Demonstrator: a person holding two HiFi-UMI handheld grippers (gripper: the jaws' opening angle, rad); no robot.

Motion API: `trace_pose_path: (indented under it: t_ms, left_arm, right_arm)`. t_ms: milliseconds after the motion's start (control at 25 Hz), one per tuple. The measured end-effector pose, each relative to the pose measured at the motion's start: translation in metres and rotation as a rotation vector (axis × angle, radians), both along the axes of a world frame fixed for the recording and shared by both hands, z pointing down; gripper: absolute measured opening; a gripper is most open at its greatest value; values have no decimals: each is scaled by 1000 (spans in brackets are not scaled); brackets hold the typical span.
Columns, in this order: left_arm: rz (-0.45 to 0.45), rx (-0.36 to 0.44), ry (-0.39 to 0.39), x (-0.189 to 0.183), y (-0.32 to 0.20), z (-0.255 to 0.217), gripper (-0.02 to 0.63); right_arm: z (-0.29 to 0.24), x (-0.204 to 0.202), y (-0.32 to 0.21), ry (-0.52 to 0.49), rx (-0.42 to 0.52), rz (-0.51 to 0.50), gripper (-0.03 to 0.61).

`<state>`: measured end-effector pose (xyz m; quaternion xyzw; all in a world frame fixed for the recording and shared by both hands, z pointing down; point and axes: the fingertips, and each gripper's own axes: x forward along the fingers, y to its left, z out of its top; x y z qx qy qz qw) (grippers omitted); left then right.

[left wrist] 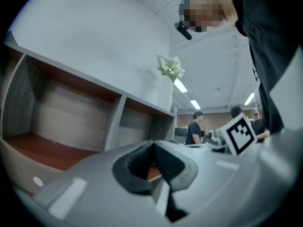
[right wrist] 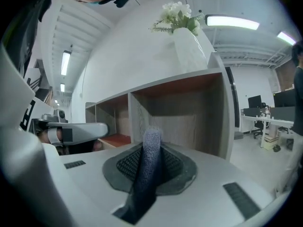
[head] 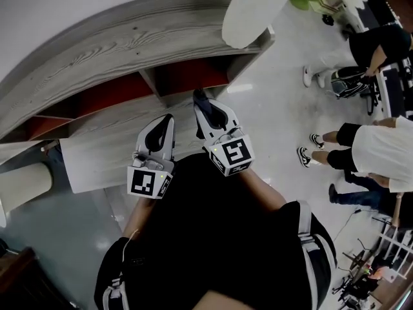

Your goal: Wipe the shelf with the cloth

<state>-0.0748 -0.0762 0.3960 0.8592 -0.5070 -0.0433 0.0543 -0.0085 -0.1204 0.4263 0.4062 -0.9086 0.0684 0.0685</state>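
Note:
The curved grey wooden shelf [head: 97, 63] has open compartments with red-brown floors. My right gripper [head: 204, 107] is shut on a dark blue-grey cloth [head: 199, 96], held just in front of the middle compartments. In the right gripper view the cloth [right wrist: 150, 150] sticks up between the jaws of the right gripper [right wrist: 152, 143], with a compartment [right wrist: 189, 122] straight behind it. My left gripper [head: 165, 125] hangs beside it to the left, over a lower grey board [head: 97, 157]. In its own view the left gripper [left wrist: 154, 151] has its jaw tips together and holds nothing.
A white vase [head: 250, 8] with flowers stands on the shelf's right end. Several people [head: 377, 147] stand on the pale floor to the right. A pale cylindrical object [head: 22, 186] sits at the left, by the lower board.

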Motion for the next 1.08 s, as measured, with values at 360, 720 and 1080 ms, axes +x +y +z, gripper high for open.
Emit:
trace_pose_path:
  t_ms: [360, 720, 1080]
  left_arm:
    - [6, 6, -10, 3, 0, 2, 5]
    - [23, -4, -13, 11, 7, 8, 5]
    - [16, -1, -11, 11, 7, 8, 5]
  right_arm:
    - [-2, 11, -1, -12, 8, 48, 52]
    - [-2, 11, 4, -10, 17, 47, 52]
    - [-2, 10, 5, -2, 28, 45, 52]
